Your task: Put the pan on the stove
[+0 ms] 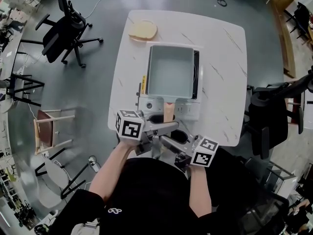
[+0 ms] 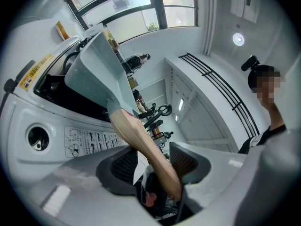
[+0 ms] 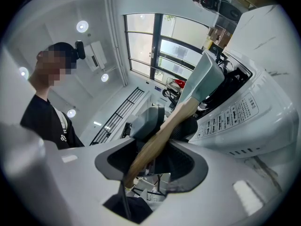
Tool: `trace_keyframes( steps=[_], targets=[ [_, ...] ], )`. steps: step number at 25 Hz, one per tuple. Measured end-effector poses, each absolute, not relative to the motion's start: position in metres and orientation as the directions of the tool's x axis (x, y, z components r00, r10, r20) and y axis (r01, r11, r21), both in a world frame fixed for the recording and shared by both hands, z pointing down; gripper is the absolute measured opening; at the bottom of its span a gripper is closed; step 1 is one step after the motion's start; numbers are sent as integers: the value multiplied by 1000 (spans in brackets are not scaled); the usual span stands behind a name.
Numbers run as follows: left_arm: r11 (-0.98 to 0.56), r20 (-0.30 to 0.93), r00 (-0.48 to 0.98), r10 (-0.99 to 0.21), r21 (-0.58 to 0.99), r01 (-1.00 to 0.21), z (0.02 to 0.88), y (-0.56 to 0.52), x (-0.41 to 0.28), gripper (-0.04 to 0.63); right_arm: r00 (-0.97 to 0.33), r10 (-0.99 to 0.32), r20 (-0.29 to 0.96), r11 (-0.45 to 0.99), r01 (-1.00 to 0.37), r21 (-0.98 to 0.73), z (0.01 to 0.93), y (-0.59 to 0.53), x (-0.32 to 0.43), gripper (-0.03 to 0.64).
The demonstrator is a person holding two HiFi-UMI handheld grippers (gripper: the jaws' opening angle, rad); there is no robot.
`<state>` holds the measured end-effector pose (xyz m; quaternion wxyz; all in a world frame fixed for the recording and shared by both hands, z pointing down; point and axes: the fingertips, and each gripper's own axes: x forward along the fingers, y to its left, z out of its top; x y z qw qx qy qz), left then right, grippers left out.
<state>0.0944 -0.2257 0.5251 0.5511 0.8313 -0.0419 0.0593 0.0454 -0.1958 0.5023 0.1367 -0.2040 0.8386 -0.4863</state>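
No legible text anywhere. Yellow label (image 2: 35, 71) at left edge of stove (image 2: 16, 126) top: print too small to read. Instruction panel (image 2: 91, 138) on stove front, beside knob (image 2: 37, 138): tiny characters and diagrams, unreadable. White logo (image 1: 115, 210) on shirt (image 1: 146, 190): no letters discernible.
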Motion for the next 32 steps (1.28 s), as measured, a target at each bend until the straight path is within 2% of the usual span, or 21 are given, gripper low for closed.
trace_keyframes(
  steps=[32],
  targets=[
    [-375, 121, 993, 1, 920, -112, 538, -240, 97, 212, -856, -516, 22, 438, -286, -852, 518, -211, 49, 209]
  ],
)
